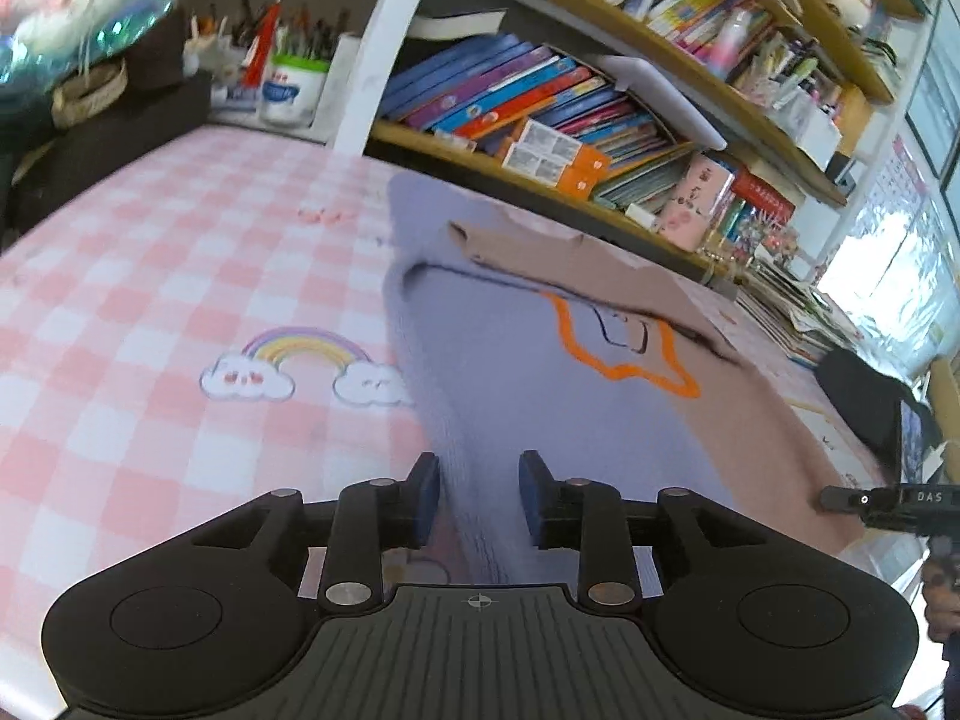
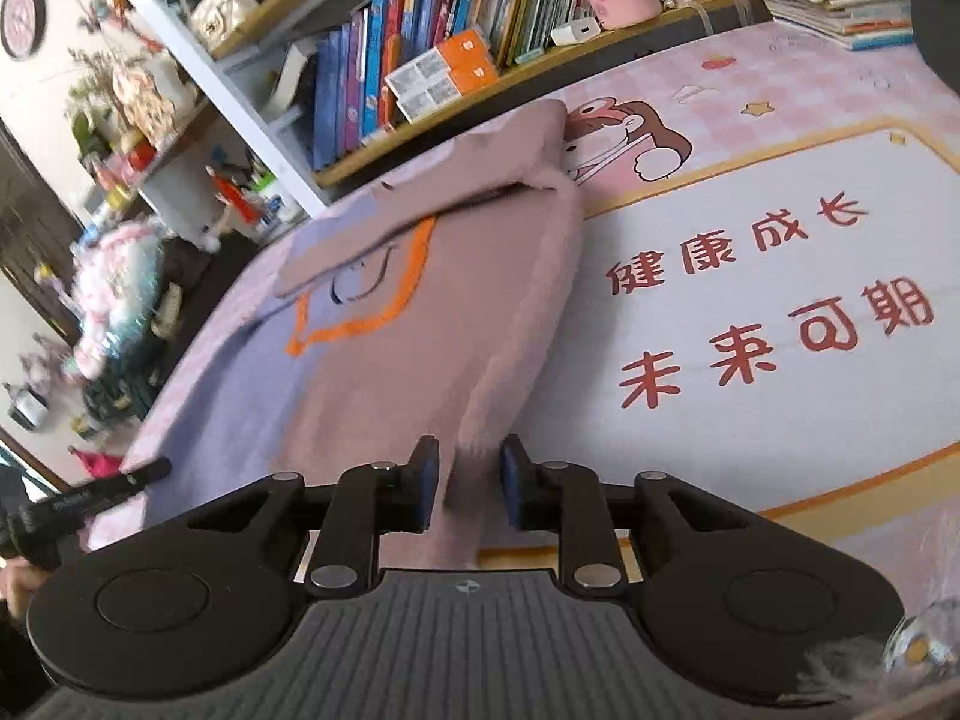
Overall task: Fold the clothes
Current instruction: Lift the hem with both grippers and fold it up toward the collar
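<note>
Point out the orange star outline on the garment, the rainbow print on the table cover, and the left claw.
orange star outline point(image 1: 630, 369), left wrist view, lower edge of the outline.
rainbow print point(image 1: 305, 350), left wrist view, top of the arc.
left claw point(image 1: 478, 495), left wrist view, midway between fingertips.

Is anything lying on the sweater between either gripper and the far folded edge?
Nothing visible does. The left gripper and right gripper each have sweater fabric between their open fingers. Ahead lies only its own folded-over sleeve; the books stay on the shelf behind.
</note>
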The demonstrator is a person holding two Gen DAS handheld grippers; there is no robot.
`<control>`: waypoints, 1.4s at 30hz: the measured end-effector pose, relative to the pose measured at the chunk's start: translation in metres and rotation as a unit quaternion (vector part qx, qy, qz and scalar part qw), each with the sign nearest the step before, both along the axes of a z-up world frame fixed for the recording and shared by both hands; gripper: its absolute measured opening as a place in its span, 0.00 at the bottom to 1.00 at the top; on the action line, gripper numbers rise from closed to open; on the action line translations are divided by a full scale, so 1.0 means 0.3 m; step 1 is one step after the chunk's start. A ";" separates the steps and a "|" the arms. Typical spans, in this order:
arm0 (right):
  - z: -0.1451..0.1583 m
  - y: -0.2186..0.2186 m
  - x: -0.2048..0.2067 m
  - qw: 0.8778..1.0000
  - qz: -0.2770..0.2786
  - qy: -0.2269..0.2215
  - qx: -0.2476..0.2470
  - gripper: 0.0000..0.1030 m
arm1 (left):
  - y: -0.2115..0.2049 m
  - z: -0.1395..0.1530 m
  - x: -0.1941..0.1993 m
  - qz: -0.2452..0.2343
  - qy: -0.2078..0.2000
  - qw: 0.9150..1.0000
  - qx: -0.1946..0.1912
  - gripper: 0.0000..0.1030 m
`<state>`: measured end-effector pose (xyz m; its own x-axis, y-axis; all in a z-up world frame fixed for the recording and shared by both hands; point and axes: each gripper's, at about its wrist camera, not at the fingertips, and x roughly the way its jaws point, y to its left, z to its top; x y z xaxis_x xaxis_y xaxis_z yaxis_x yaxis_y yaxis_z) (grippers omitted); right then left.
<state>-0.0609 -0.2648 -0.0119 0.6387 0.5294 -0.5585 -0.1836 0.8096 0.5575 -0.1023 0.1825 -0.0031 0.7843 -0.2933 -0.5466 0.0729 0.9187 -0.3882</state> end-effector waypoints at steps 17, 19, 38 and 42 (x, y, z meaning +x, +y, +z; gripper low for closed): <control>-0.015 -0.091 -0.117 0.999 0.012 0.032 0.032 0.08 | -0.026 -0.005 -0.093 -0.053 0.037 0.997 -0.044 0.05; -0.015 -0.103 -0.159 0.998 0.013 0.039 0.037 0.08 | -0.027 -0.005 -0.123 -0.055 0.044 0.996 -0.049 0.05; -0.012 -0.101 -0.262 0.996 0.045 0.049 0.051 0.09 | 0.010 -0.035 -0.200 -0.061 0.058 0.991 -0.103 0.05; -0.011 -0.138 -0.286 0.993 0.052 0.051 0.096 0.08 | 0.042 -0.035 -0.230 -0.064 0.052 0.985 -0.153 0.05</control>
